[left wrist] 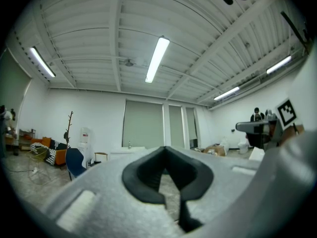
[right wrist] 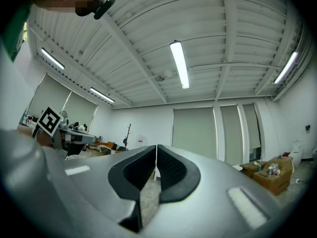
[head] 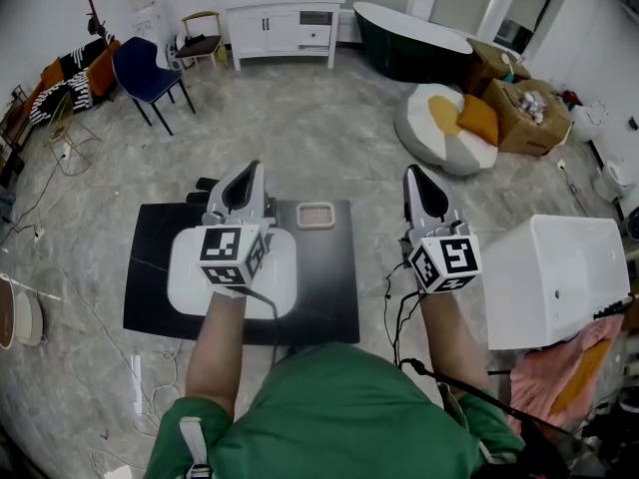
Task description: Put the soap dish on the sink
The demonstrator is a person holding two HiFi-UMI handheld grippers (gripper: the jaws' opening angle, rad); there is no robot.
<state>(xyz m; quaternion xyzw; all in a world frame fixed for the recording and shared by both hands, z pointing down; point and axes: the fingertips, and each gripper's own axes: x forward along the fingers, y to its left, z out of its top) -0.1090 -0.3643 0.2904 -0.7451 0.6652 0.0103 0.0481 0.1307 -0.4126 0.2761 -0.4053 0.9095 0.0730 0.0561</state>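
The soap dish (head: 316, 215), a small pale ribbed tray, lies on the black countertop (head: 329, 287) just right of the white basin sink (head: 287, 279). My left gripper (head: 248, 173) is held above the sink, its tips pointing away from me, a little left of the dish. The right gripper (head: 416, 176) hovers past the countertop's right edge. In the left gripper view the left gripper (left wrist: 165, 150) is shut and empty, aimed at the far wall. The right gripper (right wrist: 156, 148) in its own view is also shut on nothing. Neither touches the dish.
A white box-shaped unit (head: 559, 277) stands close on the right. Further off are a blue chair (head: 148, 73), a white vanity (head: 285, 23), a dark bathtub (head: 409, 43), a beanbag (head: 444, 128) and cardboard boxes (head: 524, 113). Cables trail on the floor.
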